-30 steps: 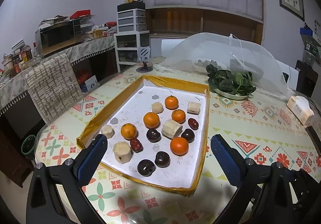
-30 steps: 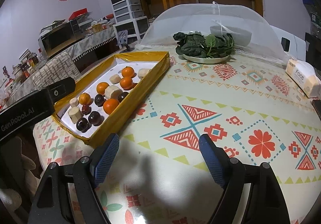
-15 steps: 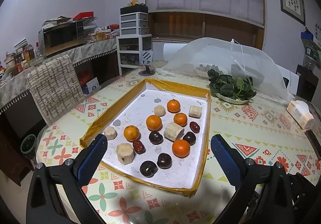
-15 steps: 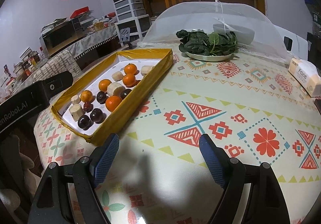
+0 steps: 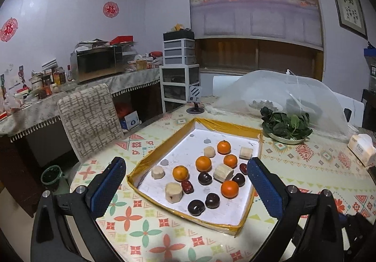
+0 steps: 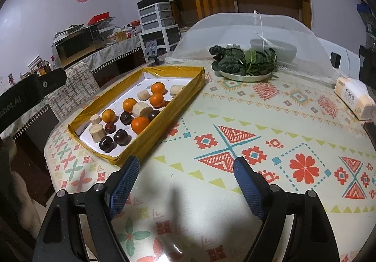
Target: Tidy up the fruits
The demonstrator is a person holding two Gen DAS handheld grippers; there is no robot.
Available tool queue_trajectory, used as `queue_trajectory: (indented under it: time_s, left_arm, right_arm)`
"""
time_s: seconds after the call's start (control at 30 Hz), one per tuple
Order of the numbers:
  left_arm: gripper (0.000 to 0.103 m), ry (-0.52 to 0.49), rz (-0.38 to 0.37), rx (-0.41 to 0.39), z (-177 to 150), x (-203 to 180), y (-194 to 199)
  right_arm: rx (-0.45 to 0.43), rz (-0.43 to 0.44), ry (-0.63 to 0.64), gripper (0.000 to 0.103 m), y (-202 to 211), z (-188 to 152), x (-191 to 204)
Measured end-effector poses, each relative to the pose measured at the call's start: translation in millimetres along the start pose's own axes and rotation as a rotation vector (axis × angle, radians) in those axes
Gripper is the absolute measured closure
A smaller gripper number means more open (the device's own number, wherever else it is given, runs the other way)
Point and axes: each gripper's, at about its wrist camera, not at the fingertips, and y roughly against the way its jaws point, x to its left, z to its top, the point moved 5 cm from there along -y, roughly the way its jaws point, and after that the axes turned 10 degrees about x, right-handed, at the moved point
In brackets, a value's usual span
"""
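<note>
Mixed fruits (image 5: 203,179) loose inside yellow-rimmed tray (image 5: 231,126); left gripper (image 5: 185,185) wide and empty above near edge, right gripper (image 6: 184,183) wide over bare tablecloth (image 6: 270,125): best lowered squarely astride one isolated piece.

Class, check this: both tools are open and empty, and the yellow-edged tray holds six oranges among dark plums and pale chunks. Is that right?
Not quite. The left wrist view shows five oranges in the yellow-edged tray, not six. The rest stands: left tool and right tool are open and empty.
</note>
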Motion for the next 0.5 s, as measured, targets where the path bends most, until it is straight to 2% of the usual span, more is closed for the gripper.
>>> queue_trajectory:
  time_s: [0.13,0.2,0.33,0.5]
  left_arm:
    - [0.000,0.024,-0.020,-0.066,-2.9,3.6,10.4]
    - [0.000,0.016,-0.074,-0.064,0.3,-0.6,16.9]
    - [0.000,-0.038,-0.133,-0.041,11.3,-18.0,24.4]
    - [0.000,-0.087,-0.197,-0.039,25.3,-51.5,32.1]
  right_arm:
    - [-0.010,0.003,0.020,0.017,4.6,-1.2,3.7]
    - [-0.014,0.003,0.025,0.017,7.0,-0.6,4.7]
    - [-0.030,-0.001,0.028,0.017,15.3,3.3,2.3]
    - [-0.072,-0.032,-0.009,0.016,35.4,14.6,-21.6]
